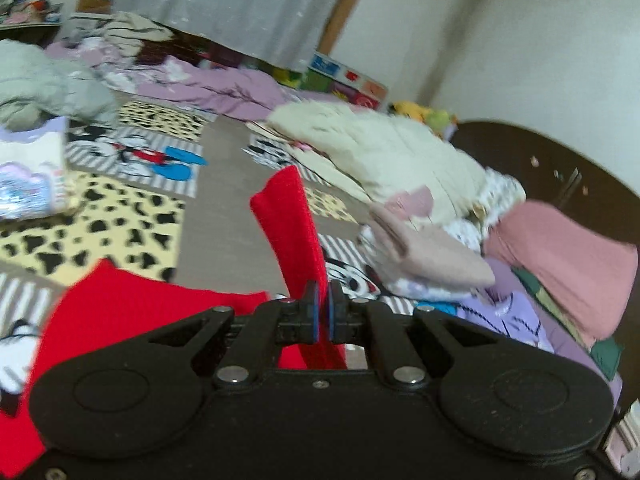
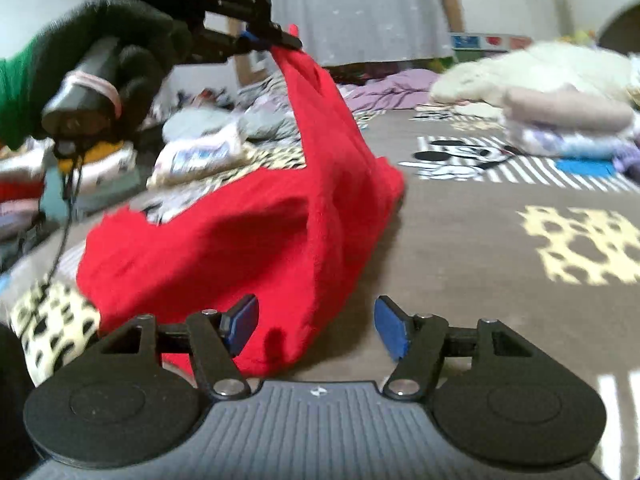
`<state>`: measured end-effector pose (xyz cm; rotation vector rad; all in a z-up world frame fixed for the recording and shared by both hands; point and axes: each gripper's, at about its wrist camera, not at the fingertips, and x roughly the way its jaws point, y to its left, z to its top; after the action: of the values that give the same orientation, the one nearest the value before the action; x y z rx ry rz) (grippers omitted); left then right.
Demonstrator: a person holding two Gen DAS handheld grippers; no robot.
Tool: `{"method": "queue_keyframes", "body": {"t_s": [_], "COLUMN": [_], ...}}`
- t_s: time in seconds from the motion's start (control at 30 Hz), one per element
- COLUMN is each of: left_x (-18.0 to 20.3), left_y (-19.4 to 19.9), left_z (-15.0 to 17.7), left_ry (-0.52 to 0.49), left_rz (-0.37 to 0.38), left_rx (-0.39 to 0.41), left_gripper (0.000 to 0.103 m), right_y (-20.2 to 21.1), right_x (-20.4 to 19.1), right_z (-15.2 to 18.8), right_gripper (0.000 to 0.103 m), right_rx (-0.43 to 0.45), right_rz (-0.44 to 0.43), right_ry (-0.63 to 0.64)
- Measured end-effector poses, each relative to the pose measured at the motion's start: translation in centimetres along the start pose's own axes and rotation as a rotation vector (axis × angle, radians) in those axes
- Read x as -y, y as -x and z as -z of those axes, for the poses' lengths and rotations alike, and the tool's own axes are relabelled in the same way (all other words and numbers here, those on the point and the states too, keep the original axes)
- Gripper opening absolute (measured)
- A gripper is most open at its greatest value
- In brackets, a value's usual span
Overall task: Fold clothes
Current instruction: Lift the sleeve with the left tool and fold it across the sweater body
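A red garment lies partly on the patterned rug, one corner pulled up high. My left gripper is shut on that raised corner of the red garment; a strip of the cloth stands up past the blue pads. In the right wrist view the left gripper appears at the top left, held by a black-gloved hand, pinching the cloth. My right gripper is open, low over the rug, its blue pads on either side of the garment's near edge without touching it.
A grey rug with cartoon and leopard patches covers the floor. Folded clothes are stacked on the right beside a cream blanket. More clothes are heaped on the left. A curtain hangs at the back.
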<state>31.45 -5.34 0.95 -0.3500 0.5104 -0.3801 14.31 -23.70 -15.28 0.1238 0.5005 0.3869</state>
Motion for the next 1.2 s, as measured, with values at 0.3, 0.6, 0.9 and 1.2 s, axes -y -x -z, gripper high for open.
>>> {"method": "queue_keyframes", "body": {"t_s": [0.3,0.6,0.9,1.2], "left_x": [-8.5,-14.8,-18.4,-19.7], "left_y": [5.0,8.4,8.2,5.7], "left_z": [0.3,4.4,5.4,6.1], "left_ry": [0.105,0.208,0.243,0.221], "left_rz": [-0.062,-0.094,-0.103,-0.132], "left_rx": [0.083,0.126,0.142,0.046], "left_gripper": [0.003,0.003,0.003,0.003], "right_y": [-2.1,-2.7,-1.7,-0.5], "right_x": [-3.5,-5.8,-7.1,-8.9], "right_z": [-0.2,0.0,0.7,1.2], "right_gripper": [0.064,0.057,0.057,0.057], "right_rx": [-0.035,-0.024,-0.001,0.088], "right_rz": [0.016,0.032,-0.006,-0.027], "right_ry": [0.126,0.233,0.333,0.459]}}
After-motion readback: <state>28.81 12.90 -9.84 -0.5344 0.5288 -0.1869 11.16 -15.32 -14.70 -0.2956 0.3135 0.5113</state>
